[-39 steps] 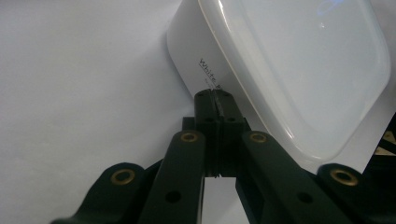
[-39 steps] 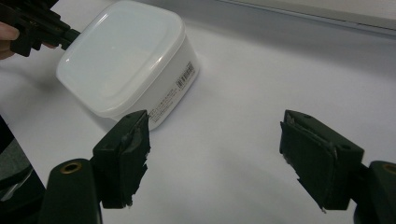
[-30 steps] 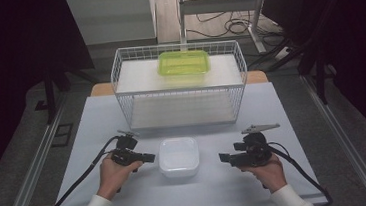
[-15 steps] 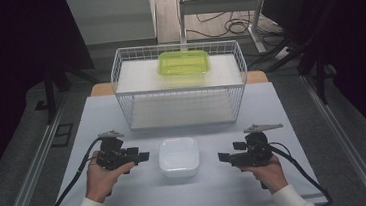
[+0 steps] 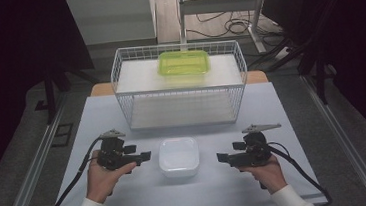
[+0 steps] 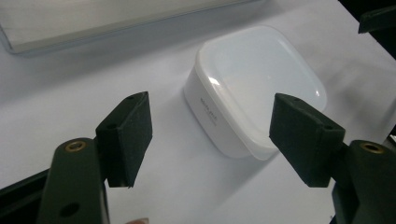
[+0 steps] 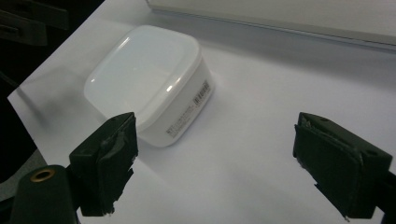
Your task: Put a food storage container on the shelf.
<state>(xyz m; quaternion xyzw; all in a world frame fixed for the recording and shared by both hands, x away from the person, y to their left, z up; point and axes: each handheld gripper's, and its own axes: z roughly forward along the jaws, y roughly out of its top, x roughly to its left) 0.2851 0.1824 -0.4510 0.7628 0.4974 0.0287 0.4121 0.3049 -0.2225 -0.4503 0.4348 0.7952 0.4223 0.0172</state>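
White tabletop [image 5: 121, 113] fills the high view; between the left gripper [image 5: 144, 157] and right gripper [image 5: 222, 158] sits a white lidded box [image 5: 178, 156] (rounded corners, glossy). Left gripper view: jaws, just opening, stand apart, gripping nothing. Right gripper view: jaws wide, box label visible.

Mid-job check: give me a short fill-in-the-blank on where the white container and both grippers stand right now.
1. The white container sits on the table between the left gripper and the ____ gripper.
2. The jaws of both grippers are ____.
3. The green container rests on top of the wire ____.
4. The white container's lid is ____.

Missing words: right; open; basket; on
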